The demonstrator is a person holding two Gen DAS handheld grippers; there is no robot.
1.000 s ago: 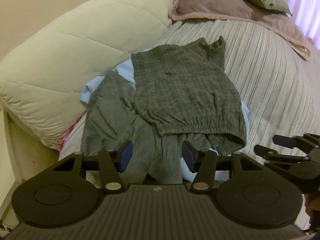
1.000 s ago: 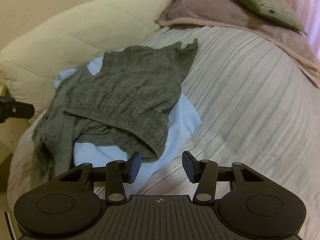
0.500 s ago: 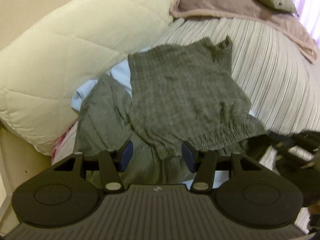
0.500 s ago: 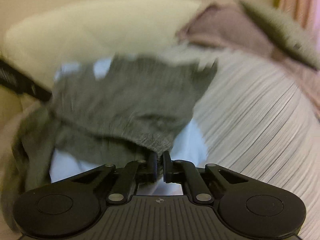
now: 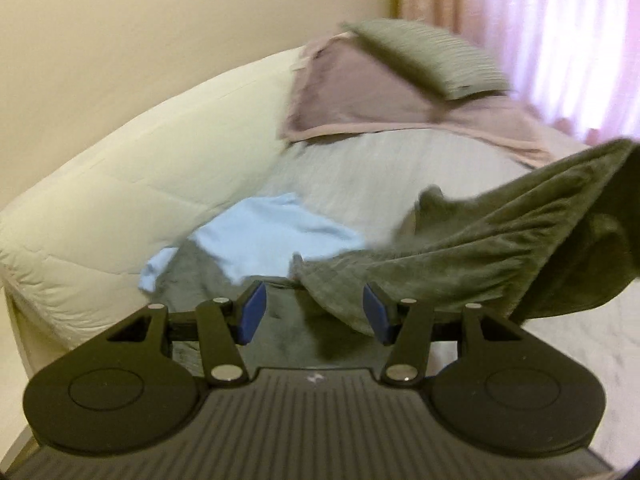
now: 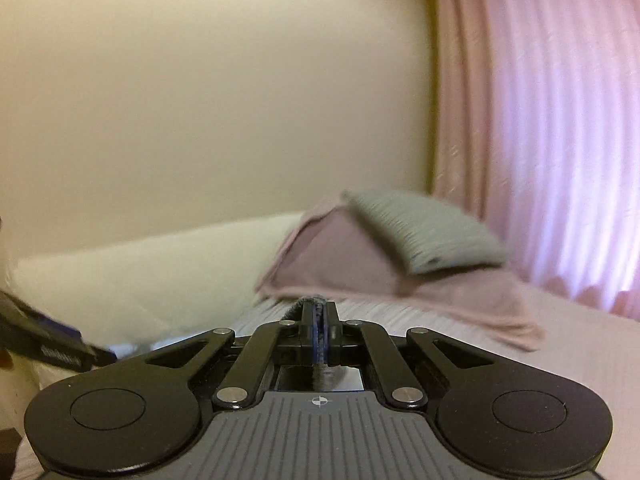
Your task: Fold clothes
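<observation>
Right gripper (image 6: 319, 330) pinches the grey knit garment (image 5: 480, 256) raised off the bed (image 5: 360, 168), left gripper (image 5: 314, 312) gaping wide

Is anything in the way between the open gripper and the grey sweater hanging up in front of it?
Nothing visible is. The left gripper is open, and the lifted grey sweater hangs right by its fingers. The right gripper is shut on the sweater's edge. The light blue garment lies farther back on the bed.
</observation>
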